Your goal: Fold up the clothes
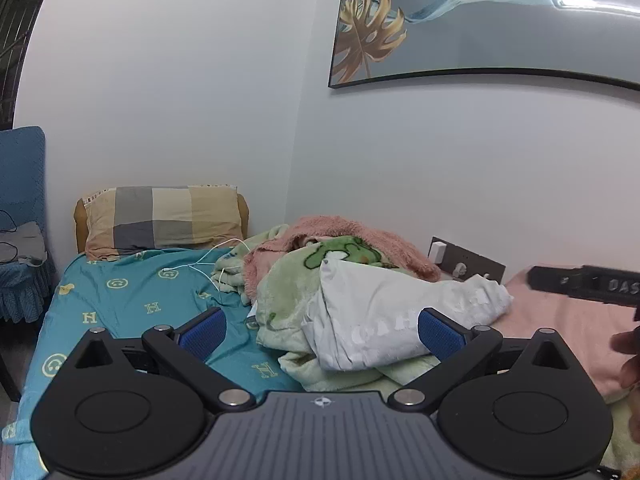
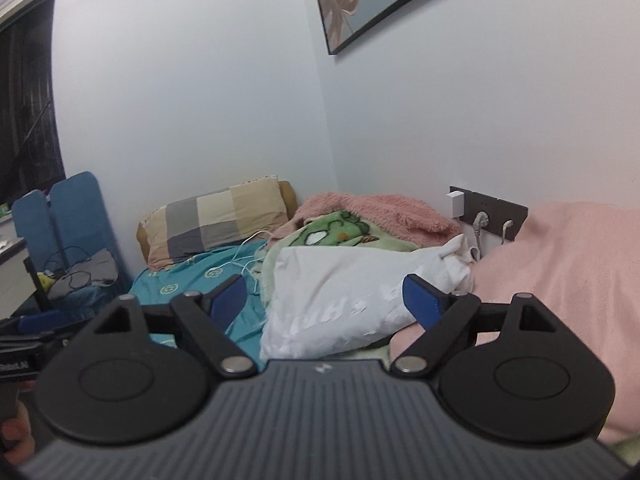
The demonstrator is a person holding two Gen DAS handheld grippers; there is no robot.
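A crumpled white garment (image 1: 384,320) with faint lettering lies on a green blanket (image 1: 284,312) on the bed. It also shows in the right wrist view (image 2: 340,300). My left gripper (image 1: 322,330) is open and empty, hovering in front of the garment, which shows between its blue pads (image 1: 204,332). My right gripper (image 2: 324,300) is open and empty, also in front of the garment. The right gripper's body (image 1: 588,284) shows at the right edge of the left wrist view.
A pink fluffy blanket (image 1: 360,236) lies behind the garment and a pink cover (image 2: 560,264) to the right. A checked pillow (image 1: 160,216) sits at the bed head on a teal sheet (image 1: 132,304). A white charging cable (image 1: 212,260) crosses the sheet. A wall socket (image 2: 484,208) and blue chair (image 1: 20,216) stand nearby.
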